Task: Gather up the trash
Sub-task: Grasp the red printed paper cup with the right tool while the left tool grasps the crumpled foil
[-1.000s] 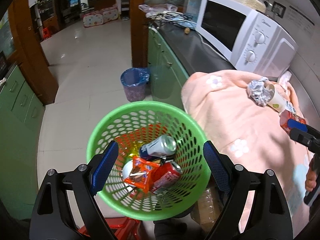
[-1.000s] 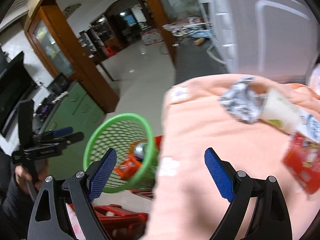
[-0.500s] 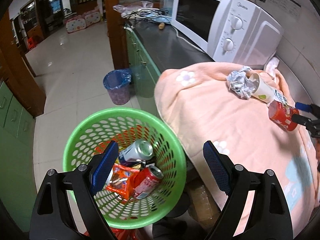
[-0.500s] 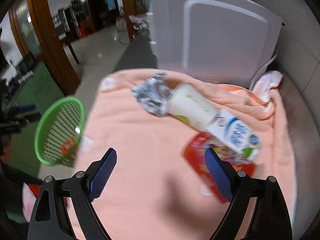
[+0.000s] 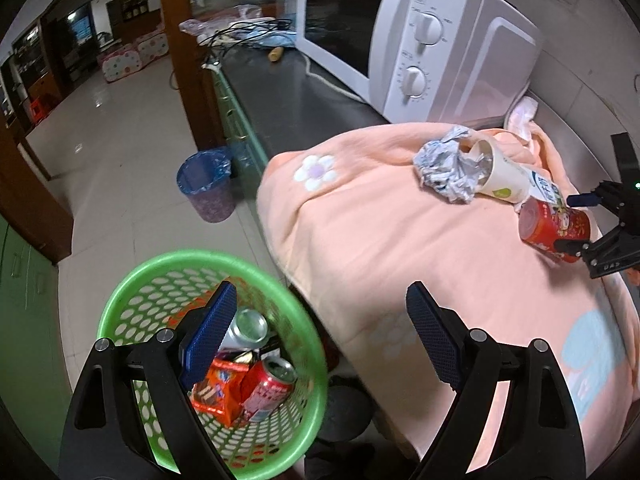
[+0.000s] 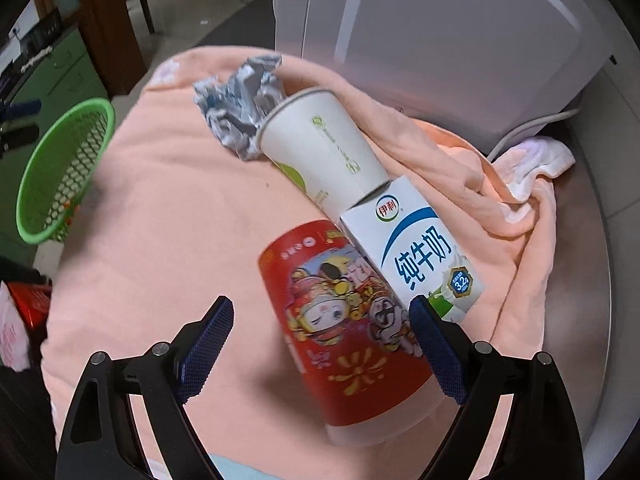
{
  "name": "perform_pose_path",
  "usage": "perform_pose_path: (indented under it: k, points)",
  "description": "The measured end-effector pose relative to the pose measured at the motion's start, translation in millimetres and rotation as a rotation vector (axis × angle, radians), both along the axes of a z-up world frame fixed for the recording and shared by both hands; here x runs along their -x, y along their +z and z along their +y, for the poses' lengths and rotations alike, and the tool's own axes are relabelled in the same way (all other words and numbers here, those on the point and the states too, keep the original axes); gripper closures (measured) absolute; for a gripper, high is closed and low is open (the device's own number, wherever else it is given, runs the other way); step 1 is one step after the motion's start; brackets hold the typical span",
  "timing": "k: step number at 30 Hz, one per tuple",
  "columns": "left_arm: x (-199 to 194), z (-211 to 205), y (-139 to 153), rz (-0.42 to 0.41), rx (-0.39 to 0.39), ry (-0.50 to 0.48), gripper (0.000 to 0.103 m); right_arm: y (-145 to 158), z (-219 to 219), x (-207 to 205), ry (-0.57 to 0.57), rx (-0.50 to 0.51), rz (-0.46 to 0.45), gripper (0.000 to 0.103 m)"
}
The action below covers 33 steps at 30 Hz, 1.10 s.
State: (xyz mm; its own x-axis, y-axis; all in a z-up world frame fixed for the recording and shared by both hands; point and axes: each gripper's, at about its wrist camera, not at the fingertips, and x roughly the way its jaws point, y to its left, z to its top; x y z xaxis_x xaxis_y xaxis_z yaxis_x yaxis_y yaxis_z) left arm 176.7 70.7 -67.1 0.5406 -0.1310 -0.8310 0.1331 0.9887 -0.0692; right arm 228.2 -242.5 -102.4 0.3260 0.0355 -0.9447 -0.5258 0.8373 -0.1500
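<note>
Right gripper [image 6: 320,344]: jaws spread wide, pointing steeply down at the red cup [image 6: 344,320]; the cup lies between the two blue pads, and neither pad presses on it.
Red cup: on its side on the peach blanket [image 6: 160,208], printed with cartoon figures, its pale end toward the gripper.
Milk carton [image 6: 416,256]: white and blue, lying against the red cup's far right side, one end touching the base of the paper cup [image 6: 320,148].
Paper cup: white with green print, on its side, its open mouth against the crumpled foil [image 6: 236,108].
Crumpled foil: a silvery wad on the blanket, just in front of the microwave [image 5: 416,40].
Left gripper [image 5: 316,340]: jaws spread, holding nothing; its left pad hangs over the green basket [image 5: 132,288], its right pad over the blanket's edge.
Green basket: below the counter edge, beside the blanket's overhang; inside it are a silver can [image 5: 248,326], a red can [image 5: 268,388] and an orange wrapper [image 5: 220,388].
Blanket: draped over the dark counter [image 5: 280,96], with white flower patches and a pale blue patch near the front.
Microwave: white, on the counter behind the trash, with its cord trailing at the side.
Blue bin [image 5: 208,188]: on the tiled floor by the green cabinets [image 5: 236,120], well apart from the basket.
</note>
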Motion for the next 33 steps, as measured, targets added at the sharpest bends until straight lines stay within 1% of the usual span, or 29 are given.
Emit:
perform_pose_path:
  k: [3,5,11,14,18,23,24,25,27,33]
  points:
    - [-9,-11,1,-0.001,0.002,-0.019,0.018,-7,2,-4,0.024,0.043,0.011,0.017]
    - [-16,-19,1,-0.001,0.005,-0.034,0.018,-10,3,-7,0.03,0.053,0.026,0.018]
    - [-34,-41,1,0.004,0.008,-0.074,0.018,-16,3,-13,0.031,0.088,0.068,0.025]
    - [-45,-51,1,0.009,0.022,-0.089,0.018,-17,2,-12,0.035,0.092,0.093,0.026]
    - [-59,-66,-3,0.026,0.042,-0.11,0.018,-22,-1,-11,0.028,0.071,0.164,0.027]
    - [-76,-85,-10,0.046,0.058,-0.145,0.018,-34,-3,-5,0.032,0.069,0.189,0.027]
    - [-81,-91,-11,0.048,0.053,-0.161,0.017,-37,-2,-4,0.031,0.072,0.194,0.027]
    - [-85,-97,-13,0.047,0.043,-0.167,0.014,-40,-2,-2,0.033,0.078,0.196,0.027]
    - [-92,-104,-14,0.042,0.035,-0.18,0.013,-40,-2,0,0.032,0.077,0.188,0.028]
    - [-121,-117,-28,0.089,0.05,-0.169,0.013,-36,-17,2,-0.025,0.002,0.198,0.031]
